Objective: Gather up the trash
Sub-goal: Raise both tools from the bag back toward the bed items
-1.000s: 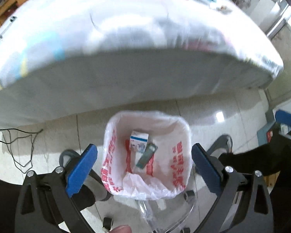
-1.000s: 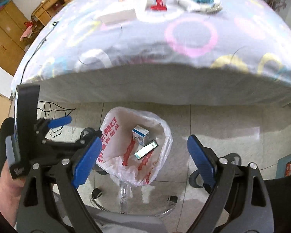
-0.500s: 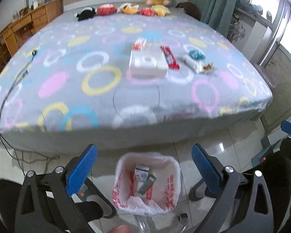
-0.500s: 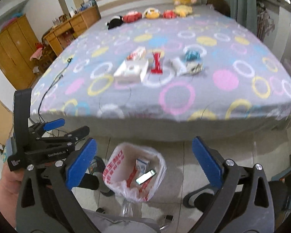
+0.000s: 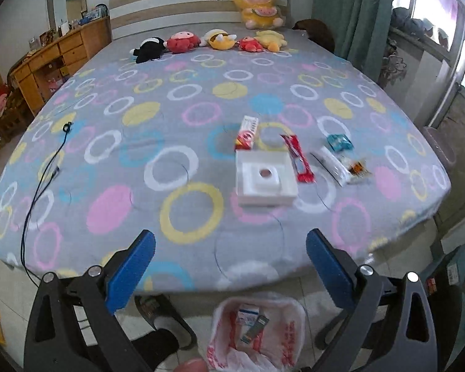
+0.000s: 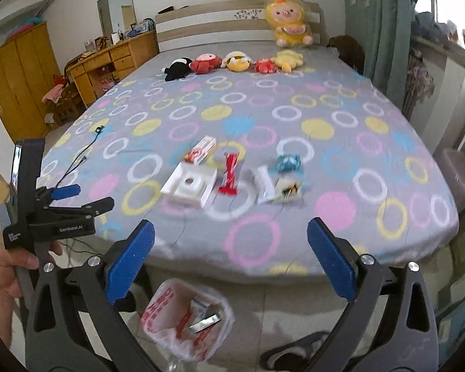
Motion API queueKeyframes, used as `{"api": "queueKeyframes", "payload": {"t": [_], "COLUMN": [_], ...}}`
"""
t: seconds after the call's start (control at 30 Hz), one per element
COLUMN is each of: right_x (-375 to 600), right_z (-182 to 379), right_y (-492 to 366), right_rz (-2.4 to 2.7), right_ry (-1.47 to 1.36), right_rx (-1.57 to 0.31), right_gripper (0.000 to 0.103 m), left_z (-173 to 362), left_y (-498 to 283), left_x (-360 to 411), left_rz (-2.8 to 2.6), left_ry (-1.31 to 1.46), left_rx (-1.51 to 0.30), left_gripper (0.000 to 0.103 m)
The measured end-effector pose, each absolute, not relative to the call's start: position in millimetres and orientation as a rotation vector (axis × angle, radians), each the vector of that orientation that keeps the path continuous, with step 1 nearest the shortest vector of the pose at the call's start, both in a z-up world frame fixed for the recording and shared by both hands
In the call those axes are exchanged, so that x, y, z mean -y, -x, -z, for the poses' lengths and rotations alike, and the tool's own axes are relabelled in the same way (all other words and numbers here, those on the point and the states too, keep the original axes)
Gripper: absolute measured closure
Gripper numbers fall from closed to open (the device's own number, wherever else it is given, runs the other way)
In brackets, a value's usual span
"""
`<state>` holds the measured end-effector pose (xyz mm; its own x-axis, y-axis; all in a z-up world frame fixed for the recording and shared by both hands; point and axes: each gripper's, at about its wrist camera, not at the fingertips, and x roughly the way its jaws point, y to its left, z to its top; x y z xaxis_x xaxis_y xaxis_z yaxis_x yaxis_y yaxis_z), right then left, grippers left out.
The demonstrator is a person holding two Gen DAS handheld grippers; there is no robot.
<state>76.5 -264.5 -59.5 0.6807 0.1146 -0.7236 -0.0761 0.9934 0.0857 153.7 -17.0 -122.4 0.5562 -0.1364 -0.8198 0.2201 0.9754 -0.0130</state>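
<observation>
- Both cameras have lifted since the earlier pictures: then they looked down into the trash bag [image 5: 259,328], now they look across the bed [image 5: 170,161], and the bag sits low in each view.
- Left gripper [image 5: 229,266] has its jaws spread wide and holds nothing; right gripper [image 6: 231,259] is the same, wide open and empty. Both hang in front of the near edge of the bed, above the bag.
- On the floor, just in front of the bed's near edge, stands the white bag with red print. Two pieces lie in it already: a small carton [image 5: 247,314] and a flat dark strip [image 5: 254,328].
- Six pieces remain on the bed, right of its middle: one white tray [image 5: 265,178], one red-white box [image 5: 247,133] just behind it, one red wrapper [image 5: 297,158] beside it, then one white packet [image 5: 330,164], one blue wrapper [image 5: 339,142] and one clear wrapper [image 5: 356,169].
- I judge all of them light. The wrappers are thin, soft and maybe slippery, so pinch across the middle or on a crimped end. The tray looks stiff but thin; take it by the rim.
- Six plush toys [image 5: 214,38] at the headboard are not trash.
</observation>
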Motion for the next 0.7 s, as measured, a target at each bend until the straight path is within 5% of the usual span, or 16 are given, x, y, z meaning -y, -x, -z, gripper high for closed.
{"api": "queueKeyframes", "payload": {"t": [0.7], "right_x": [269.3], "right_z": [126.2], "right_y": [-226.2], "right_rz": [-0.103], "right_ry": [0.084], "right_rx": [-0.974], "right_gripper": [0.007], "left_z": [202.2], "left_y": [-291.4], "left_x": [41.5], "left_rz": [0.244], "left_ry": [-0.12], "left_rx": [-1.16], "left_gripper": [0.008]}}
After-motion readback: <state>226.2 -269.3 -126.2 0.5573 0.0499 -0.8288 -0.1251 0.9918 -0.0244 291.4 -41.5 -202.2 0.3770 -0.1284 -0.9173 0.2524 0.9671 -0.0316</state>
